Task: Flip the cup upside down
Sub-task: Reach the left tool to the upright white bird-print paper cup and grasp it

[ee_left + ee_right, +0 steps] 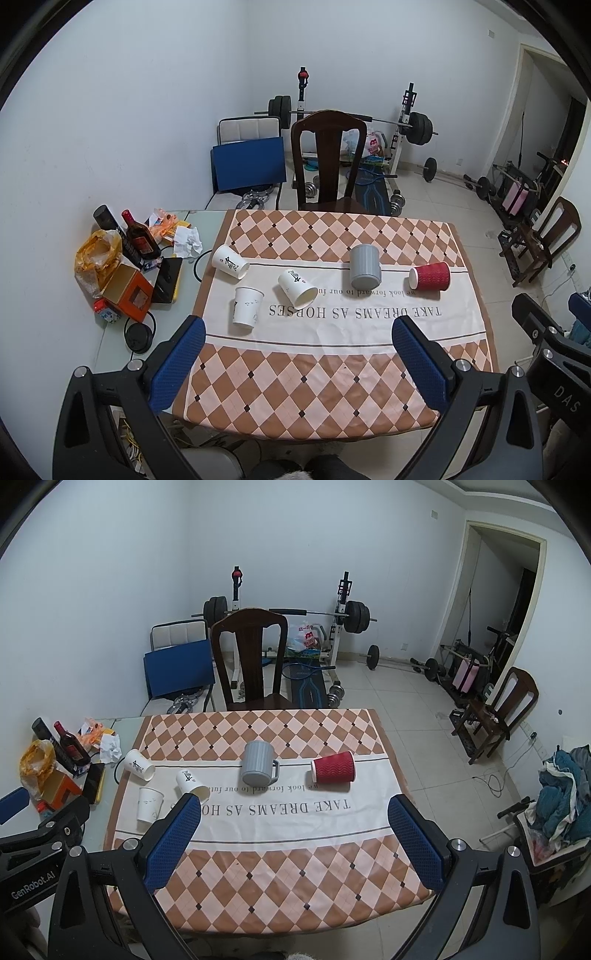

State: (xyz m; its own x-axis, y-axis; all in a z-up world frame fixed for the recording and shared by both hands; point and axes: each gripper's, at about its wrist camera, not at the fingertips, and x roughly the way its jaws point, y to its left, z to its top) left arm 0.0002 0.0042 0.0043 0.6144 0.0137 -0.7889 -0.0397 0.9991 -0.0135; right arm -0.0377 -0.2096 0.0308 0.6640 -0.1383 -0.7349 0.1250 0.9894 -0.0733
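Both tongs hang wide and empty above the near edge of a checked cloth (332, 387), well short of five cups. Ahead of the left tongs (297, 334), one white paper cup (247, 307) stands upright just past the left finger; two more white cups (298, 288) lie tipped beyond it. A grey mug (258, 768) sits mouth-down straight ahead of the right tongs (291, 814), and a red ripple cup (333, 768) lies on its side nearer its right finger.

The paper cups look light and easily crushed; a gentle pinch across the mid-wall would likely suit. The mug seems rigid and heavier.

Which cup is meant cannot be told. Cup contents are unseen, and the table's near legs are cut off.
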